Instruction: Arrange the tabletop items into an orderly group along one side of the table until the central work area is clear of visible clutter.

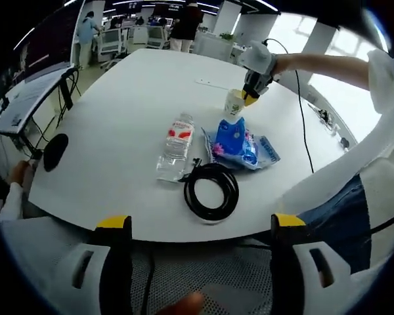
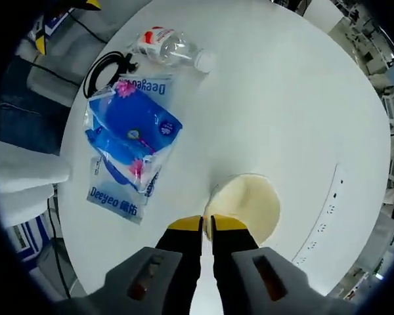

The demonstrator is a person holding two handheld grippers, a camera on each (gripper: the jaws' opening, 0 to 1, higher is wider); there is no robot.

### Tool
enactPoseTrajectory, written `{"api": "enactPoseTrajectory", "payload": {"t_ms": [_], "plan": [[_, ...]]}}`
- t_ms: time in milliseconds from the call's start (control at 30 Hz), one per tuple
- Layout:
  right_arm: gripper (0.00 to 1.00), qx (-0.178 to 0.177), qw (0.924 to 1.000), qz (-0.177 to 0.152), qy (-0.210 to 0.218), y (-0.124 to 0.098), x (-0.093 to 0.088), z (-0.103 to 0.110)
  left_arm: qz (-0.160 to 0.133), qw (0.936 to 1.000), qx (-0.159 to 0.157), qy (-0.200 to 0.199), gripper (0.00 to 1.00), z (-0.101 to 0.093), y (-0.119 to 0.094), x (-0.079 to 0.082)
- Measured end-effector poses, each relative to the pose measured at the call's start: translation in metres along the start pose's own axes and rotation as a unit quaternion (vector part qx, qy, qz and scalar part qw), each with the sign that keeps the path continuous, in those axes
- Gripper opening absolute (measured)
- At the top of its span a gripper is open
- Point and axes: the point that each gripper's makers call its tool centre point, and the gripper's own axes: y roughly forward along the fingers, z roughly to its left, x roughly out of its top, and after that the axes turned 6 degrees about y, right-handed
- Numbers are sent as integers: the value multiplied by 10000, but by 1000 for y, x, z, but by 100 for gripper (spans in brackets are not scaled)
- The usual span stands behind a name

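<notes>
Four items make up your clutter, bunched toward the near edge of the white table. Nearest you, your left gripper hangs off the table edge with its jaws spread wide and nothing between them, idle while the other hand works. Just past it lies the coiled black cable, touching the foot of the clear water bottle, which lies on its side. Beside them sits the blue tissue pack, flat. Farthest out, your right gripper is pinched closed on the rim of the paper cup, one jaw seemingly inside the wall and one outside. That rim hold lets you carry it upright. The cup stands apart from the cluster, so it probably needs drawing in beside the tissues.
</notes>
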Motion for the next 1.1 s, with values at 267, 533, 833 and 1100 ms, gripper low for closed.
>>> {"api": "enactPoseTrajectory", "payload": {"t_ms": [267, 533, 833, 1100], "plan": [[13, -121, 9994, -241, 239, -7, 4, -1, -11, 10000, -95, 5, 89, -3, 4, 0], [21, -384, 9945, -710, 668, -19, 3, -5, -94, 9998, -173, 44, 89, -4, 7, 3], [33, -585, 9824, -1359, 1136, -38, 12, 2, -115, 9995, -306, 22, 89, -9, 9, -2], [47, -836, 9653, -1903, 1579, -55, 13, 10, -102, 9992, -397, 11, 89, -4, 9, -3]]}}
